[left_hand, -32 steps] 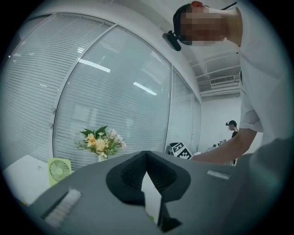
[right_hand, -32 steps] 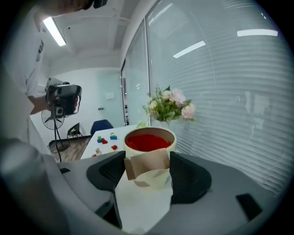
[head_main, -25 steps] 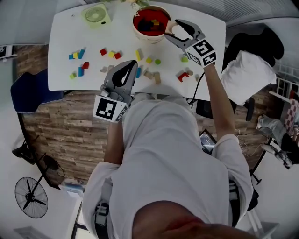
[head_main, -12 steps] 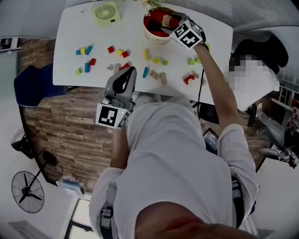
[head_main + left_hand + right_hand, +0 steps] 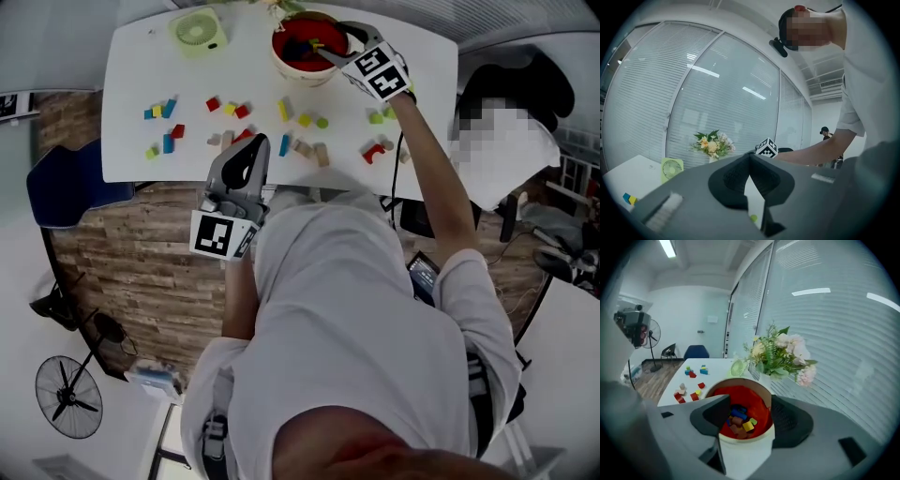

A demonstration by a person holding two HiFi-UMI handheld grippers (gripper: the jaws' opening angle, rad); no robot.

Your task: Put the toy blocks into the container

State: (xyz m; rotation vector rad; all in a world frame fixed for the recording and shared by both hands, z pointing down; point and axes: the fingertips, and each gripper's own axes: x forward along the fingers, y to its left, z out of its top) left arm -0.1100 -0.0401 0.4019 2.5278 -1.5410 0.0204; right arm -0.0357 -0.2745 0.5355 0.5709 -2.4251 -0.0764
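Count on inspection: two grippers, one container, roughly twenty loose blocks.

Nearest, the left gripper (image 5: 260,142) hangs at the near edge of the table. Its jaws meet tip to tip, with nothing between them.

The small coloured wooden toy blocks (image 5: 284,145) lie in a loose band across the middle of the white table (image 5: 131,84). They are red, blue, yellow, green and plain wood; an exact count cannot be made at this size. One is a red arch-shaped block (image 5: 372,153), toward the right.

At the far edge stands one round white bowl with a red lining (image 5: 281,64). At least five blocks are already inside it. The right gripper (image 5: 330,42) hovers over the bowl's right rim, tilted downward. Its jaws stand wide apart, having just closed a little, and grip nothing; the bowl's opening shows through the gap.

One pale green desk fan (image 5: 197,30) sits left of the bowl, and one vase of flowers (image 5: 780,355) behind it.

The room has a wood-plank floor (image 5: 122,253), one blue chair (image 5: 66,187) and one black pedestal fan (image 5: 64,398). A glass wall with blinds (image 5: 825,333) stands beyond the table.
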